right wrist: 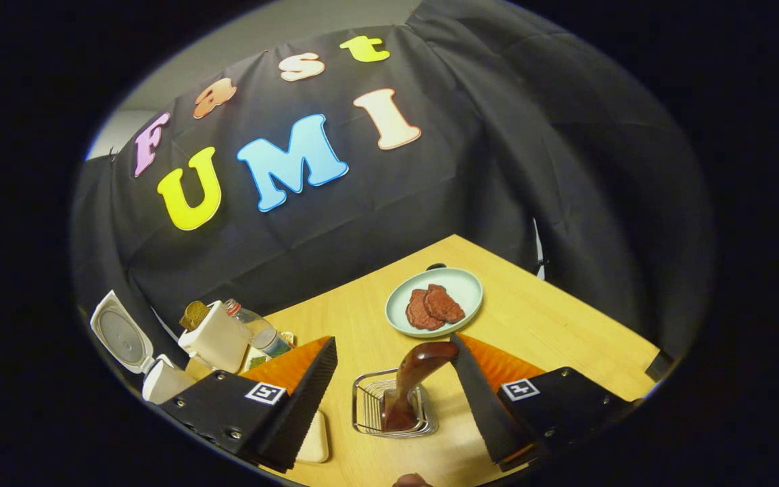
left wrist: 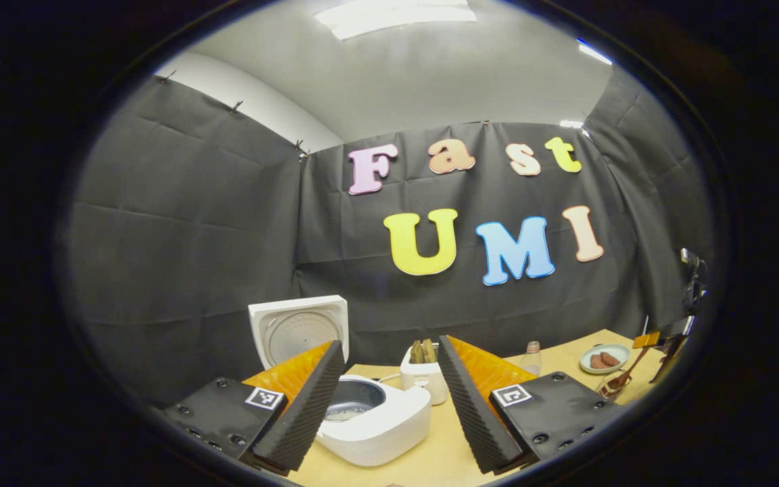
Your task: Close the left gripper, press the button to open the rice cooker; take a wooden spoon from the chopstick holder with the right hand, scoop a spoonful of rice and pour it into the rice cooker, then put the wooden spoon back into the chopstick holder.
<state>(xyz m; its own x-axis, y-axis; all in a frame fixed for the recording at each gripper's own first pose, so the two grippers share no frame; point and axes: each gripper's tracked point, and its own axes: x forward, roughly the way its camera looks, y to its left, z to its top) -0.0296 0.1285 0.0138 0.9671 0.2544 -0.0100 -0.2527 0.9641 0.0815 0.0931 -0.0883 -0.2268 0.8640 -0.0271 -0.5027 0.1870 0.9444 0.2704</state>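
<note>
Right hand-held gripper spread wide, holding nothing, just above dark glossy wooden spoon standing upright in wire chopstick holder on pale wood surface. Left hand-held gripper likewise wide, empty, before white rice cooker, lid raised.

The left gripper view looks level and close at the open rice cooker; the right gripper view tilts down over the table's far corner. Both share the plate.
</note>
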